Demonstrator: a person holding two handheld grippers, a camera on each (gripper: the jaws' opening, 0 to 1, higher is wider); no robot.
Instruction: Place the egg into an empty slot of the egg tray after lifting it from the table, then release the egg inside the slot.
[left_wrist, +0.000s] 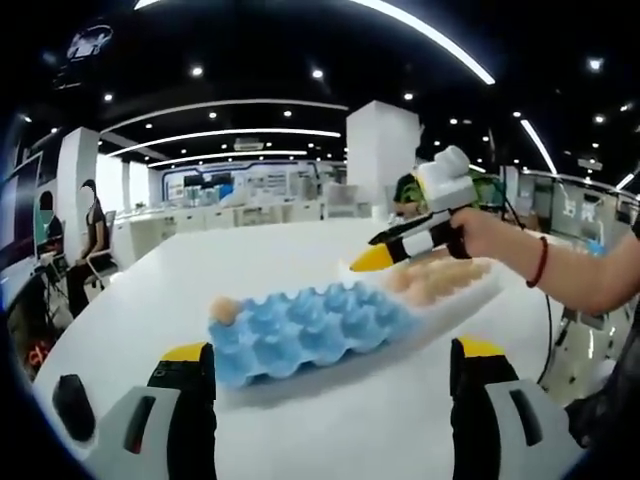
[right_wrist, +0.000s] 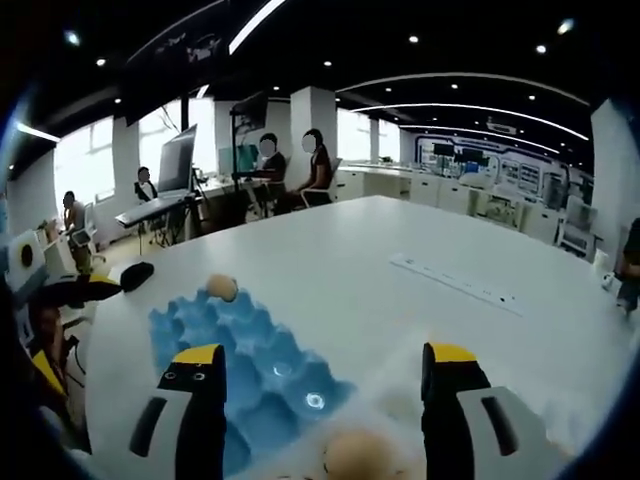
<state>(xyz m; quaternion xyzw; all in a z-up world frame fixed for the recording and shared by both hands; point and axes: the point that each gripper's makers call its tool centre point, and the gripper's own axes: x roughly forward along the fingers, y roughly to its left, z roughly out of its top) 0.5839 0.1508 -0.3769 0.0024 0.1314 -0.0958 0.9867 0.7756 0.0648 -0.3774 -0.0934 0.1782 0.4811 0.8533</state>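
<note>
At the bottom of the left gripper view, the left gripper (left_wrist: 333, 375) holds its yellow-tipped jaws wide apart, gripping nothing. Just beyond them a blue moulded egg tray (left_wrist: 300, 335) lies on the white table (left_wrist: 250, 265), with a tan egg (left_wrist: 225, 311) sitting in its far corner slot. A clear tray of brown eggs (left_wrist: 440, 278) adjoins it. Above that tray hovers the right gripper (left_wrist: 405, 245), held in a hand (left_wrist: 490, 238). In the right gripper view its jaws stand apart, empty.

No readable text; ceiling sign (left_wrist: 90, 42) carries logo, perhaps lettering, too blurred
</note>
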